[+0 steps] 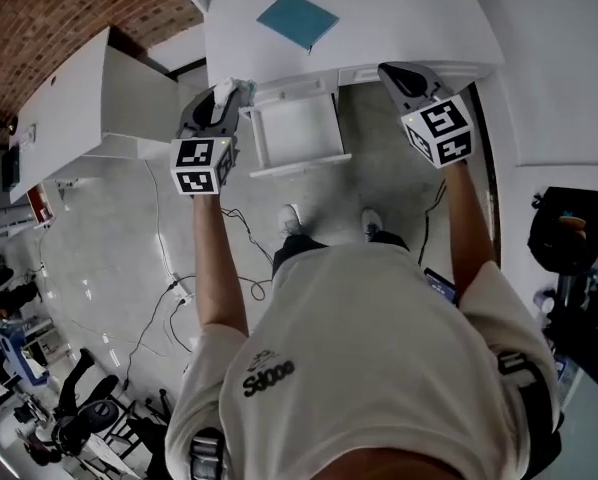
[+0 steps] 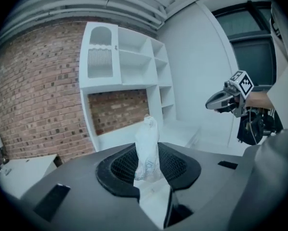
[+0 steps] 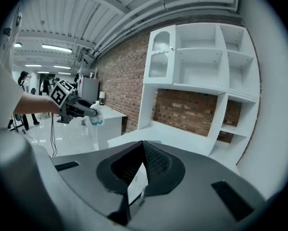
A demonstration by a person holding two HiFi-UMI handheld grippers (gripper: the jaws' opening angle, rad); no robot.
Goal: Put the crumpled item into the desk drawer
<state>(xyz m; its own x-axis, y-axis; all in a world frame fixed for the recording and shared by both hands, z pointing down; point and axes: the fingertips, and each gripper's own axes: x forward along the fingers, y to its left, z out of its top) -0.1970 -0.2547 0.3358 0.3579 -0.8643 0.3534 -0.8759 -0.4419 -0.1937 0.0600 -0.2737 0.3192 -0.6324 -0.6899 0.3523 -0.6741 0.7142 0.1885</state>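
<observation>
A crumpled white item sticks up from my left gripper, which is shut on it; in the left gripper view the crumpled item stands upright between the dark pads. The left gripper hovers just left of the open white desk drawer, whose inside looks bare. My right gripper is at the drawer's right, by the desk edge, jaws together with nothing in them. The right gripper view shows its own jaws meeting in a seam and the left gripper with the item.
The white desk carries a blue sheet. A white cabinet stands to the left, and cables trail over the floor. White shelving backs onto a brick wall. Dark equipment is at the right.
</observation>
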